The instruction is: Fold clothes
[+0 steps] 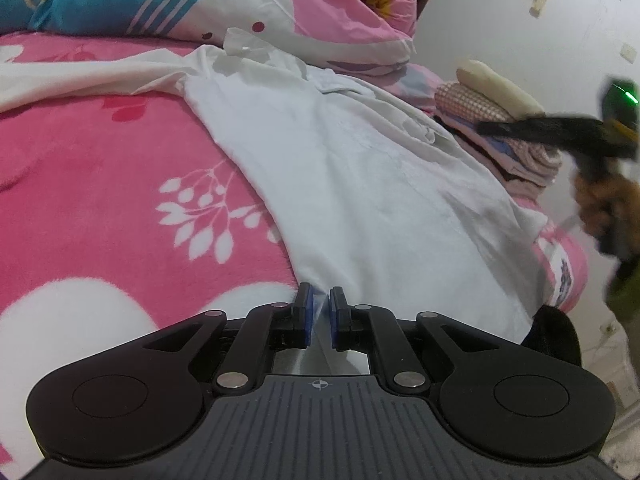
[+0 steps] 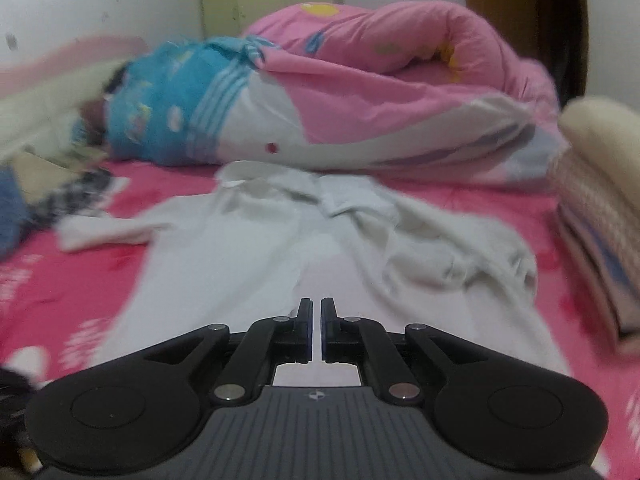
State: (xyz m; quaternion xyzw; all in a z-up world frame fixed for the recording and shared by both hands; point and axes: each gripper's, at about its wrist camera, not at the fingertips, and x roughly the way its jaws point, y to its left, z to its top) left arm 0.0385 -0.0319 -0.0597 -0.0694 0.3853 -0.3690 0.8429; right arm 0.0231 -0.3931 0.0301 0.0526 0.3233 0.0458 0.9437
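Observation:
A white shirt [image 1: 352,168] lies spread on the pink bed cover [image 1: 100,168], collar toward the far quilts. My left gripper [image 1: 320,304] is shut on the shirt's near hem edge; a fold of white cloth sits between the blue pads. In the right wrist view the same shirt [image 2: 256,248] lies flat, its right side bunched. My right gripper [image 2: 316,308] hovers over the shirt's near part with jaws nearly closed and nothing between them. The right gripper also shows blurred in the left wrist view [image 1: 560,132], above the bed's right edge.
Rolled pink, white and blue quilts [image 2: 360,92] lie across the far side of the bed. A stack of folded clothes [image 2: 600,208] stands at the right. A heap of loose garments [image 2: 48,184] lies at the left. White wall [image 1: 520,20] behind.

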